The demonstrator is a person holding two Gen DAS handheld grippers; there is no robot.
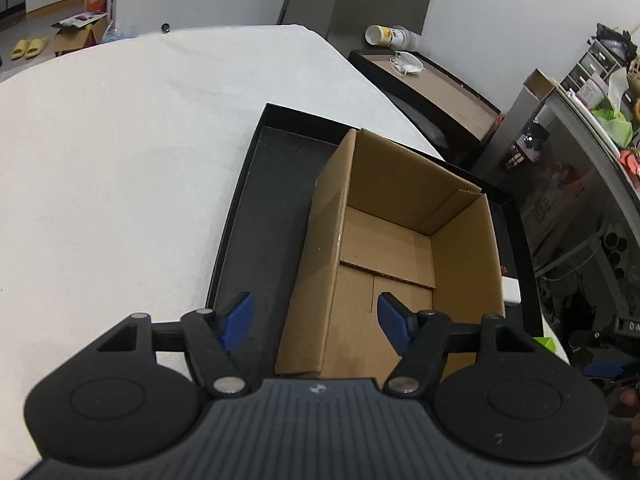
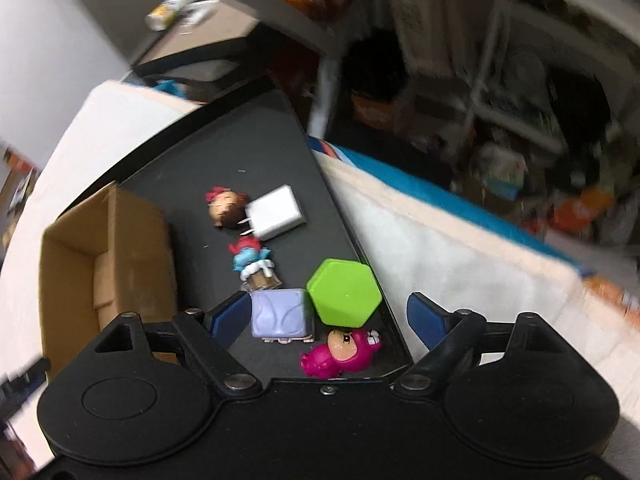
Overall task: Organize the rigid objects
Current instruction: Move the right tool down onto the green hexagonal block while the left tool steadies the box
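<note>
- The white table (image 1: 120, 160) carries everything; my two claws hang over its near corner.
- The black tray (image 1: 256, 200) lies on the table, its rim running right up to the table's edge.
- The cardboard box (image 1: 328, 240) stands open-topped in the tray with nothing in it, against the tray's side away from the toys.
- My left claw (image 1: 316, 320) points down at the box's near-left wall. Its blue pads are apart, one outside that wall over the tray floor, the other over the box's inside. They press on nothing.
- My right claw (image 2: 328, 320) points down over the toys on the tray floor. Its pads are apart too, with the cube, hexagon and pink figure showing between them; I cannot tell whether the left pad touches the cube.
- The green hexagon (image 2: 344, 294) sits by the tray's rim, just beside the lilac cube (image 2: 280, 312).
- The white charger (image 2: 276, 212) lies farther off, beside a brown-haired figure head (image 2: 226, 208).
- The pink figure (image 2: 340, 354) lies nearest my right claw, below the hexagon.
- A blue-and-red figure (image 2: 252, 260) lies between the charger and the cube.
</note>
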